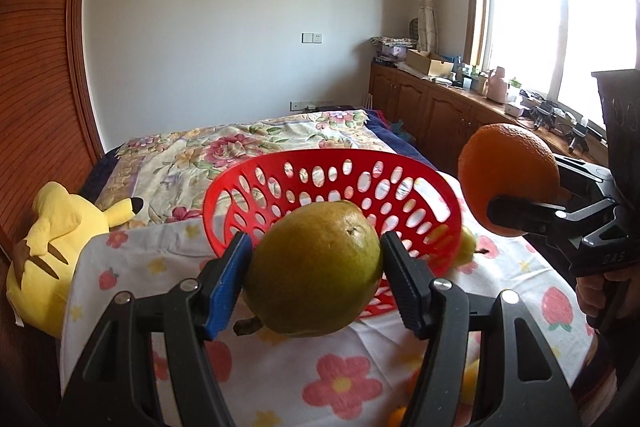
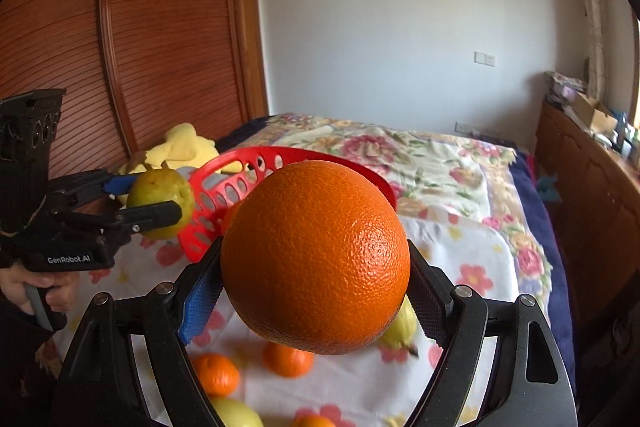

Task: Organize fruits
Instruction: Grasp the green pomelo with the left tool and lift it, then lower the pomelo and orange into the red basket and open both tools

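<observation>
My left gripper (image 1: 316, 267) is shut on a green pear (image 1: 314, 269) and holds it in front of the near rim of a red perforated basket (image 1: 332, 183). My right gripper (image 2: 314, 287) is shut on a large orange (image 2: 316, 257), held above the cloth to the right of the basket (image 2: 224, 183). In the left wrist view the orange (image 1: 508, 175) shows at the right; in the right wrist view the pear (image 2: 160, 193) shows at the left. Small oranges (image 2: 216, 373) and yellow pears (image 2: 236, 413) lie on the cloth below.
A white flowered cloth (image 1: 320, 367) covers the near part of a bed with a floral bedspread (image 1: 248, 147). A yellow plush toy (image 1: 52, 251) lies at the left. A wooden cabinet (image 1: 440, 107) stands at the right, a wooden wardrobe (image 2: 140, 47) at the left.
</observation>
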A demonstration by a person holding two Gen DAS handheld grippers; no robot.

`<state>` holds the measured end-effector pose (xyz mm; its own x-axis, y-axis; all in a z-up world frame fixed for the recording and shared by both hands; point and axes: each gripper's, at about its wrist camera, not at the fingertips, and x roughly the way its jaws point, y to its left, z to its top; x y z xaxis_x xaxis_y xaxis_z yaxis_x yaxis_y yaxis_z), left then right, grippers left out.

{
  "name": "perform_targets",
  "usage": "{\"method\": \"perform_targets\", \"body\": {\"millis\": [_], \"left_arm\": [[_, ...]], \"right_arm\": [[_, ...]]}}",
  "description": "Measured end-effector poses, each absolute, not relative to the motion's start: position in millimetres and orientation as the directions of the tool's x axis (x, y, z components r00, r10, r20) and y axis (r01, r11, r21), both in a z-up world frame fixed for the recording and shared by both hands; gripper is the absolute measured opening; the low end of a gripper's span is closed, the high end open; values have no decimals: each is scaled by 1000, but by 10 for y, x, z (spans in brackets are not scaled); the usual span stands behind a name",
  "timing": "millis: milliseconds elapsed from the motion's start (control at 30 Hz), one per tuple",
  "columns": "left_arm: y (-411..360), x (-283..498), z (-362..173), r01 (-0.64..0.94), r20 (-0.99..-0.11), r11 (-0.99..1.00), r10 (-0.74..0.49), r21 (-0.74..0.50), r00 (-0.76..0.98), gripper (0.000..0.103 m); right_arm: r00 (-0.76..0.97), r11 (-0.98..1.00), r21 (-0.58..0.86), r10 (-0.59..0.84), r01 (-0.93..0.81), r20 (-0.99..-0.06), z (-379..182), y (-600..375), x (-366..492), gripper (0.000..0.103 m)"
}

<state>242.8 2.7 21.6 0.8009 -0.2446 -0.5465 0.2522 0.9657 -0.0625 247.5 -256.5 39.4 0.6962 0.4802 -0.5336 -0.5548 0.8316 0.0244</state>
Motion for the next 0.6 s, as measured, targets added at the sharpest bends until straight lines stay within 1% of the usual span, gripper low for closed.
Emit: {"method": "perform_targets", "body": {"millis": [367,533,600], "left_arm": [[118,2826,138,231,-569,971,-221,-55,792,65],[135,2951,97,234,-575,971,-220,-52,788,65],[135,2998,77,234,-577,971,-221,-53,786,65]], "right_arm": [[646,797,0,489,-604,-586,279,-2175,2954,84],[613,784,-21,467,-620,-638,127,-2033,3110,84],[586,774,-8,473,-634,-658,76,-2000,3156,84]]}}
